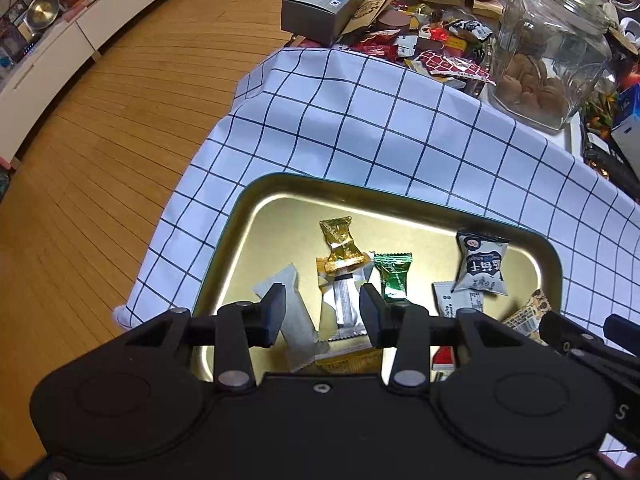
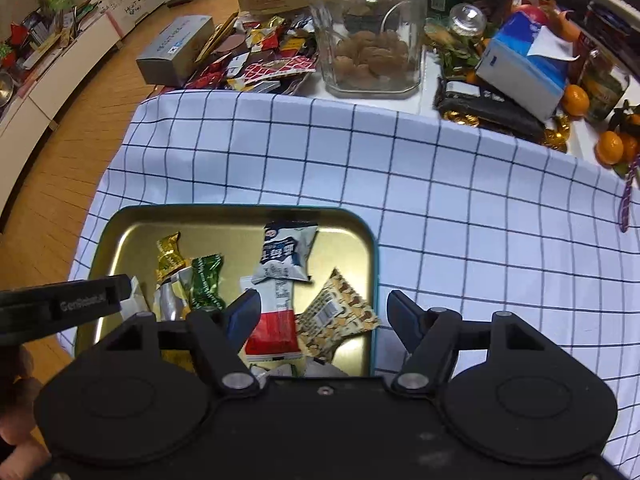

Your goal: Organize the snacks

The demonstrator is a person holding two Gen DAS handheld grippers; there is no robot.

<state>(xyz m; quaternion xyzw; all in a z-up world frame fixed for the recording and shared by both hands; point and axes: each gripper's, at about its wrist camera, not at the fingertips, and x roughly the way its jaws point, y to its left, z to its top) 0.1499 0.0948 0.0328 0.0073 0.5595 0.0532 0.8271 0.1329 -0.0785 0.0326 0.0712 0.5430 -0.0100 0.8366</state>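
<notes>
Snacks lie gathered in the gold tin tray (image 1: 248,216), which keeps them corralled on the checked cloth (image 1: 360,120). Left gripper (image 1: 322,312) hangs over the tray with its fingers (image 1: 272,316) parted and grasping nothing; a silver-and-white wrapper (image 1: 346,304) lies below the gap, likely the next pick or one just dropped. Right gripper (image 2: 320,316) is spread wide and empty above a red-and-white packet (image 2: 272,336) near the tray's right rim. Beyond, a loose pile of wrappers (image 2: 264,64) waits beside the glass jar (image 2: 368,28).
</notes>
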